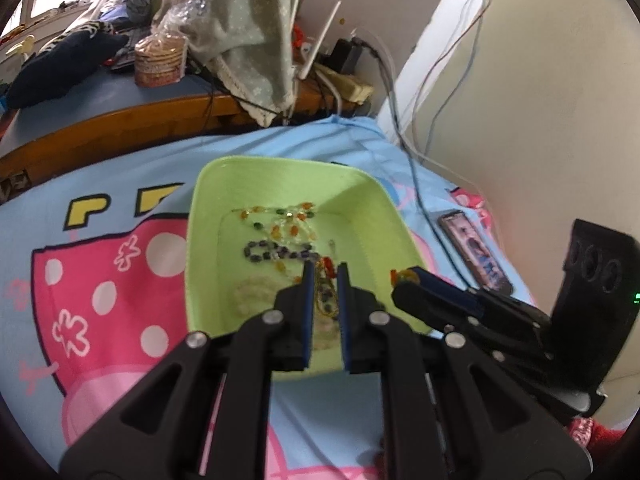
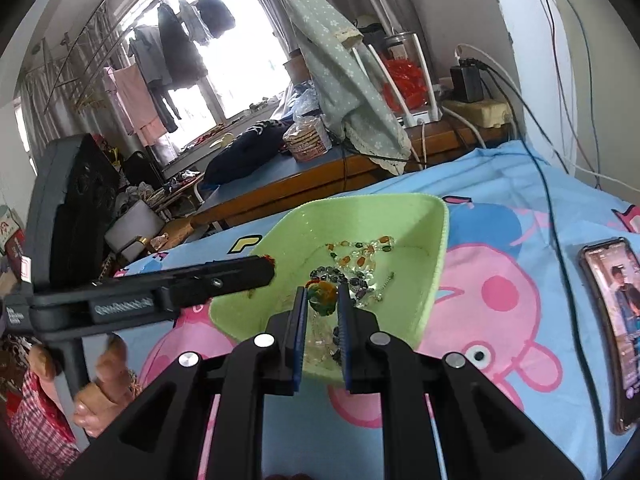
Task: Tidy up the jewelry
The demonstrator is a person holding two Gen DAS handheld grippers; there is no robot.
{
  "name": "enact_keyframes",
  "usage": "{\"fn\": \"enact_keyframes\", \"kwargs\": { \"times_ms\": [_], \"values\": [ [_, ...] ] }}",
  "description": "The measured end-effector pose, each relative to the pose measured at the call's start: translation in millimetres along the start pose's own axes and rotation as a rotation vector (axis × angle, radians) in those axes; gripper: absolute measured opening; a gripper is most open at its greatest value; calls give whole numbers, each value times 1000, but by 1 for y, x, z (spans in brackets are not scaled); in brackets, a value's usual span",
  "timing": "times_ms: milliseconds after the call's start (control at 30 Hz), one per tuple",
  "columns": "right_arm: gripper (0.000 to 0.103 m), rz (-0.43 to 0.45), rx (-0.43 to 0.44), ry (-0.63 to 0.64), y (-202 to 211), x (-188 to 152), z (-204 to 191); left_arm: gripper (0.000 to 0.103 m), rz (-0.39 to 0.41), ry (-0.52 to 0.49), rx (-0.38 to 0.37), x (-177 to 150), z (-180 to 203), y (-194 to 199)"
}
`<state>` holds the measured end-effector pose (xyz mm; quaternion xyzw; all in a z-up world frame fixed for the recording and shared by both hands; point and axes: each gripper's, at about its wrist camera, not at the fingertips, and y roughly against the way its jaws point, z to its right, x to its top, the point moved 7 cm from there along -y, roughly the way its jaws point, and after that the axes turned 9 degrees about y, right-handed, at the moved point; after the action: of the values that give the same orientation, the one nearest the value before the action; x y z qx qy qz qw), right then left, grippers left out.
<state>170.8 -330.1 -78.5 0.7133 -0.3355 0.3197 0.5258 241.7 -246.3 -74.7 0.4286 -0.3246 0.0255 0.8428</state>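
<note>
Firstly, from the left wrist: looking steeply down on a light green tray (image 1: 208, 216) set on a blue and pink cartoon bedsheet (image 1: 100, 280). Lying on the tray floor, a strand of dark beads (image 1: 276, 250) and, just behind it, a necklace of orange and clear beads (image 1: 288, 220). Closed to a narrow slot over the near half of the tray, the left gripper (image 1: 325, 270), pinching a thin beaded chain (image 1: 326, 300) that runs down between its blue pads. Reaching in over the tray's right rim, the right gripper (image 1: 404, 280), clenched tight on an orange bead cluster (image 1: 402, 275) that pokes out at its tip. Beyond that rim, face up on the sheet, a phone (image 1: 476, 256) with a lit screen, and cables trailing along the wall. Next, from the right wrist: looking over the same tray from its other side, with the loose strands heaped near the middle of the floor. Gripped between the right pads, above the tray, the orange cluster with green in it. Coming in from the left, side on, the left gripper, tip over the tray's left rim and a speck of red bead showing at it. Wrapped around its handle at lower left, a hand (image 2: 100, 380). Farther back, a cluttered desk under a bright window.
</note>
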Motion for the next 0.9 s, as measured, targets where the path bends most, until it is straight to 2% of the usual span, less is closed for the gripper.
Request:
{"fn": "enact_keyframes", "kwargs": {
  "times_ms": [33, 67, 100, 233, 400, 567, 700, 900],
  "values": [
    [0, -8, -17, 5, -4, 1, 2, 30, -14, 1, 30, 0, -3, -7],
    [0, -17, -45, 7, -6, 0, 4, 39, -32, 13, 62, 0, -7, -14],
    [0, -10, -51, -3, -5, 1, 5, 42, -38, 28, 82, 0, -12, -17],
    [9, 46, -30, -11, 12, 4, 1, 42, 10, 27, 53, 2, -13, 4],
    [9, 81, 23, -45, 36, -4, -6, 42, 126, 38, 32, -5, -26, 69],
    [9, -27, 93, -1, 29, -34, -35, 42, 194, 102, 56, -33, -65, 120],
    [5, -122, 148, 85, 16, -58, -71, 42, 170, 150, 87, -64, -92, 127],
    [4, -208, 216, 196, 0, -77, -119, 42, 154, 211, 88, -100, -113, 132]
  ]
}}
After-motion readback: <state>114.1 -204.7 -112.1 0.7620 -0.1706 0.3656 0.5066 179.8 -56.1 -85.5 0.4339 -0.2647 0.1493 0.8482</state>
